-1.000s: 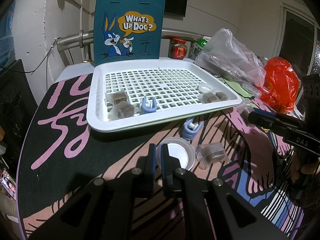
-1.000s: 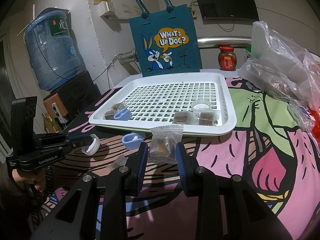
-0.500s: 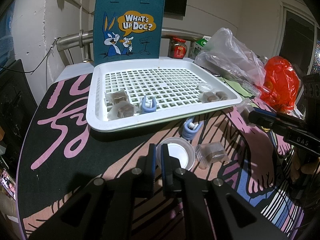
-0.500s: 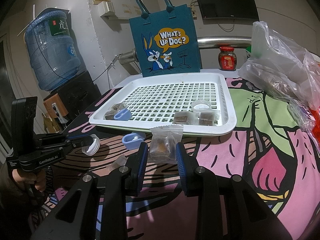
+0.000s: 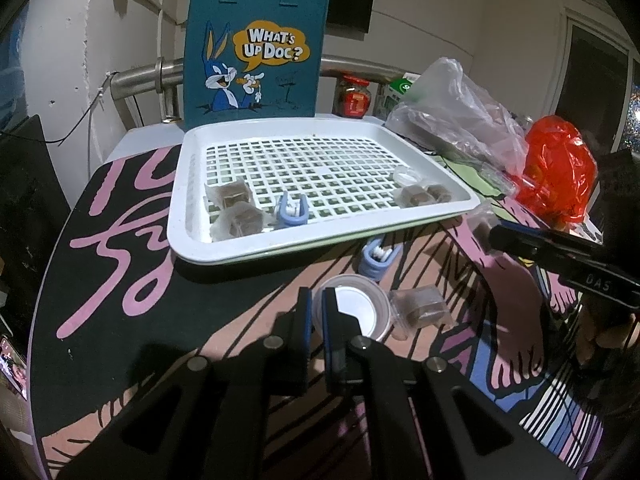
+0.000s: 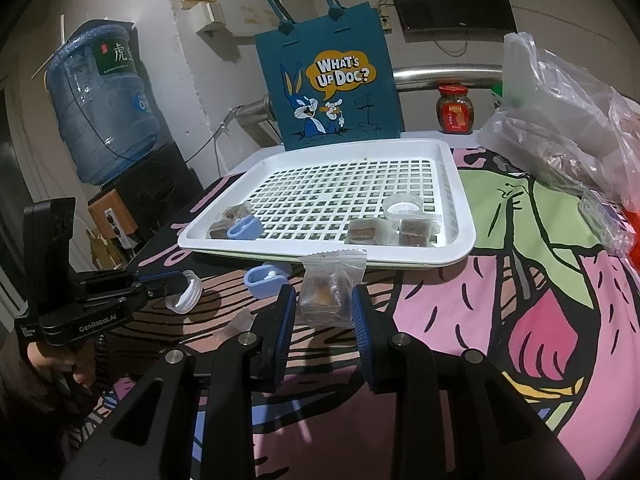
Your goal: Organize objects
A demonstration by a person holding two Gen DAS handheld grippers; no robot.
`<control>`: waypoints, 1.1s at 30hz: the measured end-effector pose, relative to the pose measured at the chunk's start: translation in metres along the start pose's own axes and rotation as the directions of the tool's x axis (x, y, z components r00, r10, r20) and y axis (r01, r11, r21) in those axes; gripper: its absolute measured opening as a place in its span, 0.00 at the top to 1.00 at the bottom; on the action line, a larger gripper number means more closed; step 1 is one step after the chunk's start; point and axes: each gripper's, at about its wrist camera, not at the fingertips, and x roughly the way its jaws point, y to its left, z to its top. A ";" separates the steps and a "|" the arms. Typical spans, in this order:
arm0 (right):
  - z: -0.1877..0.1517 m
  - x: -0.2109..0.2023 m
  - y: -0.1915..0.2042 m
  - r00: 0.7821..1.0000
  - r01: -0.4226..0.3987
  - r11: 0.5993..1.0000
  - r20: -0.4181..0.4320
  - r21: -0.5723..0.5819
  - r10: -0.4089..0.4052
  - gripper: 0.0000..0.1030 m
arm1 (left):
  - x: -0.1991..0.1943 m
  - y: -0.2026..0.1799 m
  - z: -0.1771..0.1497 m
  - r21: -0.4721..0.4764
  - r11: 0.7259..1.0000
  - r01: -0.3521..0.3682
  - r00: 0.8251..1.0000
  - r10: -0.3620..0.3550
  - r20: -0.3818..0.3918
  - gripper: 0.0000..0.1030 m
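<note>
My left gripper (image 5: pixel 315 312) is shut on the rim of a clear plastic lid (image 5: pixel 357 312) just above the table; it also shows in the right wrist view (image 6: pixel 185 292). My right gripper (image 6: pixel 324 312) is shut on a wrapped brown candy packet (image 6: pixel 325 294), held just in front of the white slotted tray (image 6: pixel 460 204). The tray (image 5: pixel 188 200) holds several wrapped candies, a blue clip (image 5: pixel 292 212) and a small clear lid (image 6: pixel 403 205). Another blue clip (image 5: pixel 377 258) and a wrapped candy (image 5: pixel 422 306) lie on the table before the tray.
A teal Bugs Bunny bag (image 5: pixel 256 52) stands behind the tray. Clear plastic bags (image 5: pixel 456 116) and a red bag (image 5: pixel 558 168) crowd the right side. A red-labelled jar (image 6: pixel 455 110) and a water bottle (image 6: pixel 100 100) stand at the back.
</note>
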 end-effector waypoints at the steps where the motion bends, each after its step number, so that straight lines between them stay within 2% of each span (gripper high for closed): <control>1: 0.001 0.000 0.000 1.000 0.001 1.000 -0.001 0.002 -0.001 0.73 | -0.001 0.002 0.002 -0.002 1.000 0.002 1.000 -0.002 0.002 0.95; 7: 0.016 -0.009 0.003 0.999 -0.022 1.000 0.027 -0.001 0.022 0.73 | -0.015 0.010 0.017 -0.021 1.000 0.011 0.999 -0.010 0.038 0.95; 17: 0.073 -0.022 0.001 0.990 -0.082 0.997 0.116 -0.005 0.082 0.73 | -0.019 0.044 0.066 -0.065 0.998 -0.016 0.997 0.021 0.079 0.95; 23: 0.103 0.003 -0.020 0.989 -0.108 0.992 0.107 0.060 0.101 0.73 | 0.019 0.055 0.096 -0.129 0.992 -0.002 0.999 0.009 0.049 0.95; 33: 0.118 0.076 -0.038 0.999 -0.042 0.993 0.010 0.108 0.041 0.73 | 0.078 0.053 0.113 -0.154 0.986 -0.060 0.998 0.061 0.003 0.95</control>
